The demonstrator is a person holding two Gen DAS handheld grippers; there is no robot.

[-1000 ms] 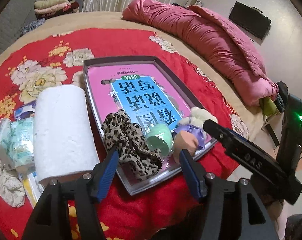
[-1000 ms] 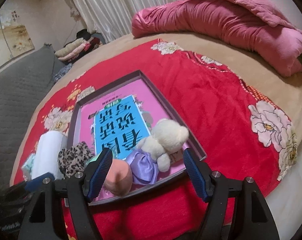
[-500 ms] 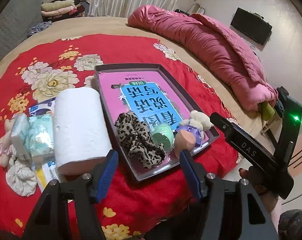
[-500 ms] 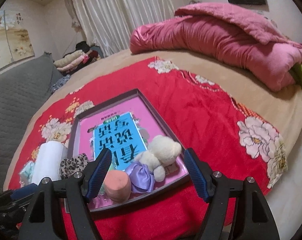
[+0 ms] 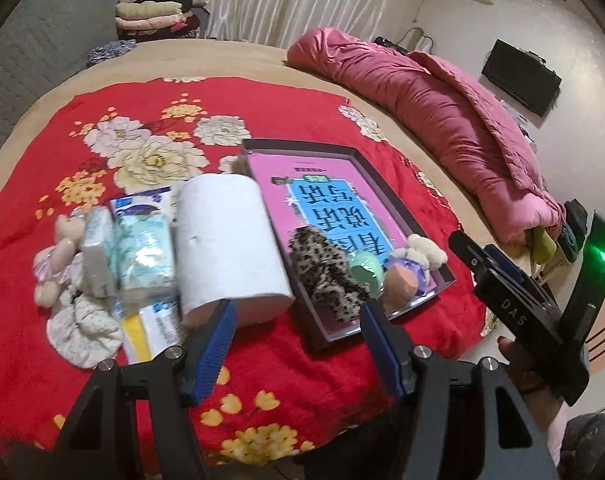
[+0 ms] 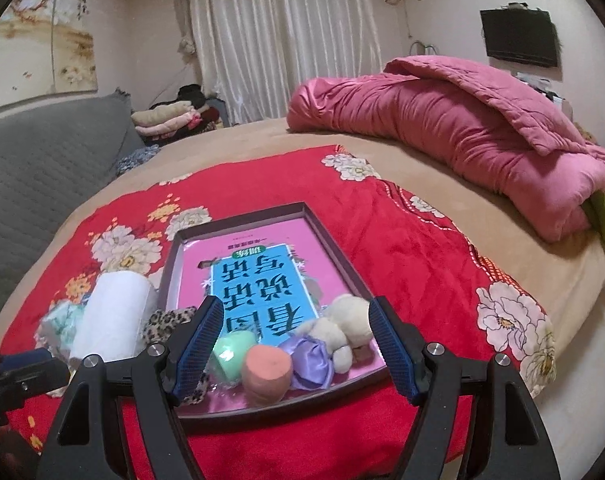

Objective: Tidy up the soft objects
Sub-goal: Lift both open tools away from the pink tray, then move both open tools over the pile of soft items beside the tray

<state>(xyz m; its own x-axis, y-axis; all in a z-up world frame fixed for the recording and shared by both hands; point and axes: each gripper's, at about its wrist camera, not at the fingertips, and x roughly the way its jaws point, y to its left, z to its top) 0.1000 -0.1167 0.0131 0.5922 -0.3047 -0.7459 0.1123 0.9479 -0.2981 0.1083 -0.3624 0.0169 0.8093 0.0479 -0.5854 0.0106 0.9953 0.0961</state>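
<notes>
On the red floral blanket (image 5: 150, 100), the tray (image 5: 442, 280) is already holding a leopard scrunchie (image 5: 326, 276), two sponges and a small bear (image 6: 342, 328); tissue packs (image 5: 142, 256) and a paper roll (image 5: 230, 248) are lying outside it, seemingly still waiting; both the left gripper (image 5: 298, 344) and right gripper (image 6: 298, 344) are hovering wide, carrying nothing.

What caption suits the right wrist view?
Open right tongs hover above a tray holding sponges and a plush bear.

Left wrist view's smeared on the left: tissue packs (image 5: 142, 252) and paper roll (image 5: 230, 248) blurry. Right view, the leopard scrunchie (image 6: 168, 320) is mostly behind the claw finger (image 6: 198, 344), roll half hidden.
</notes>
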